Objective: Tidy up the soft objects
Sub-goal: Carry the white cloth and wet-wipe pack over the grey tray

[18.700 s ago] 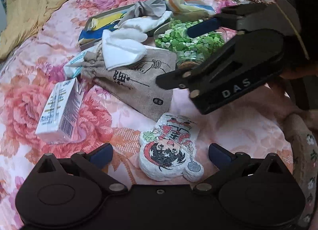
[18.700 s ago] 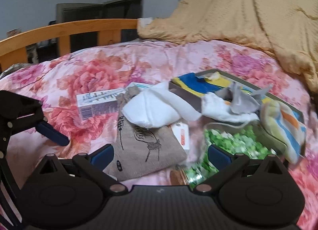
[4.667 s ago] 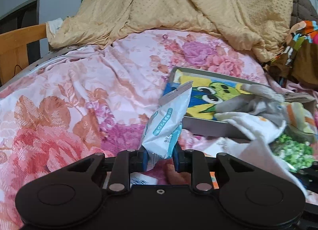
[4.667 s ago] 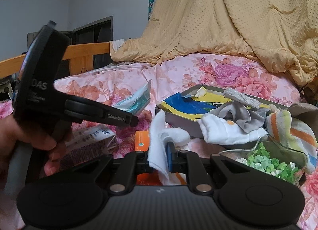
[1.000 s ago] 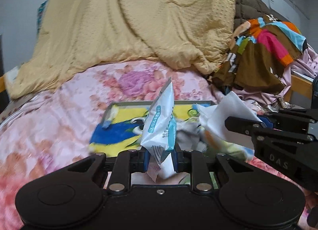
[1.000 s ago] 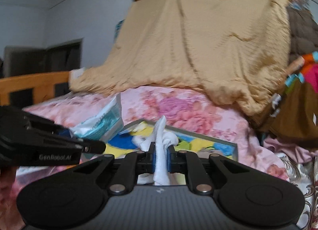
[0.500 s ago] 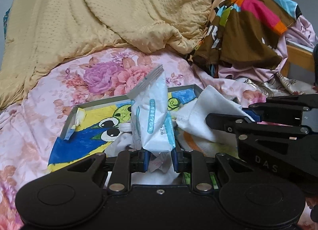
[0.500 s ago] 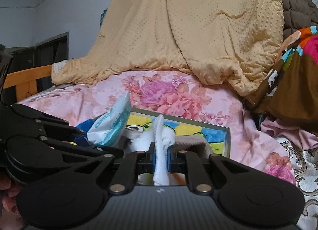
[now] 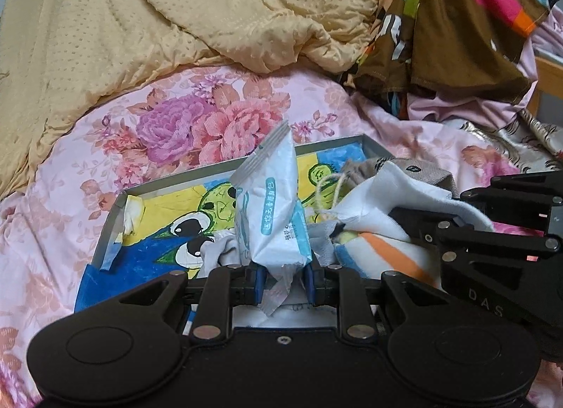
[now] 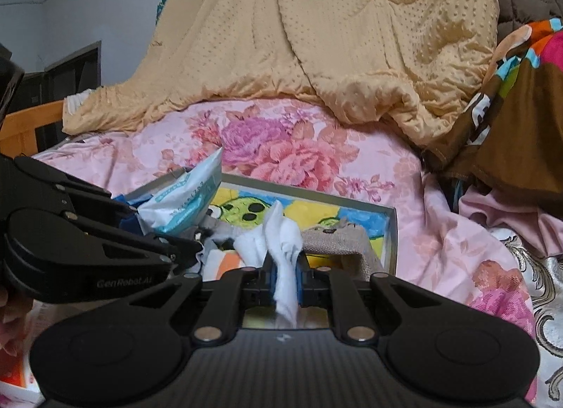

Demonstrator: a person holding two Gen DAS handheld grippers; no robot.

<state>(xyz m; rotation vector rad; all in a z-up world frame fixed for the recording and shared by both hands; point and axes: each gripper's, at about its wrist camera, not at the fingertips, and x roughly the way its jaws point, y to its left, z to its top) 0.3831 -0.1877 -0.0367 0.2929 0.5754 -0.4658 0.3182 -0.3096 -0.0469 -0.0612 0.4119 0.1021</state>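
Over the tray (image 9: 116, 211) on the bed (image 9: 70, 175), the left gripper (image 9: 283, 276) is clamped on the lower end of a wipes pack (image 9: 272, 211), which stands upright, likely so it can go down onto the tray's bare left part. Just beside it, the right gripper (image 10: 285, 283) pinches a white cloth (image 10: 281, 242) above the pile of a pouch (image 10: 337, 239) and striped cloth (image 9: 383, 249). Both point forward and slightly down, side by side, apparently ready to release.

Both claw-mounted views look close and low over the shared tray (image 9: 112, 218).
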